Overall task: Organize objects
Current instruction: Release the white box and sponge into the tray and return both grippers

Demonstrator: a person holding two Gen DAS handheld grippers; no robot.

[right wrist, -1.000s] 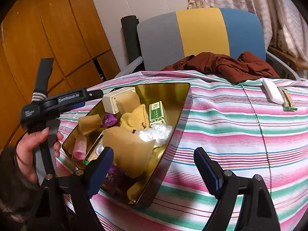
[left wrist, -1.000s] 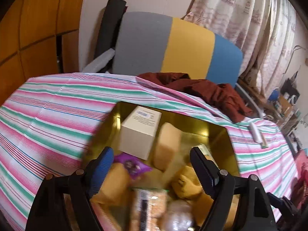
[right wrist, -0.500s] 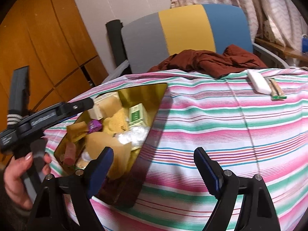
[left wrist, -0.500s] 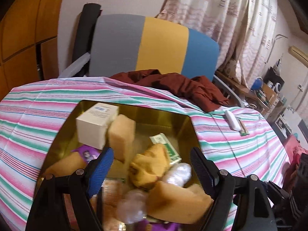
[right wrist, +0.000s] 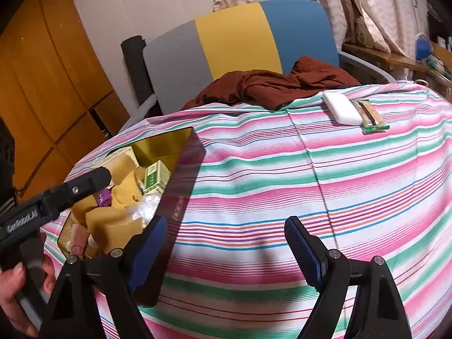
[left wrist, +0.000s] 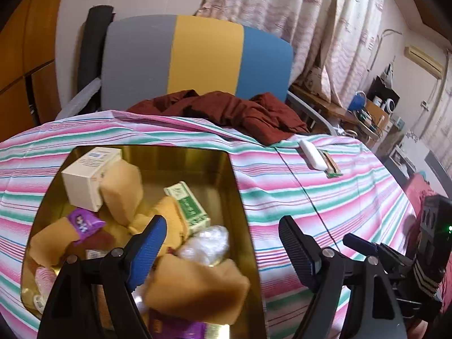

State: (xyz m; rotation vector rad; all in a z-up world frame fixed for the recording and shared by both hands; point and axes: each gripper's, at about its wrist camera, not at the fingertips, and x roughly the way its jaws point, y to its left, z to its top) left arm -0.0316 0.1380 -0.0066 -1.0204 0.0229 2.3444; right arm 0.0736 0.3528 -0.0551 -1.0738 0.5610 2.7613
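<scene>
Surveying before first pick | left gripper [left wrist: 220,247] and right gripper [right wrist: 224,247] both spread, empty | gold metal tin [left wrist: 240,197] crowded with tan sponges [left wrist: 121,189], lower left of frame | next: choosing one item, lowering over it

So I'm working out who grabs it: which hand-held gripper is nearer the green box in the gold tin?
Left. The left hand-held gripper hovers over the gold tin, just short of the green box. The right hand-held gripper hangs beside the tin, over the striped cloth.
</scene>
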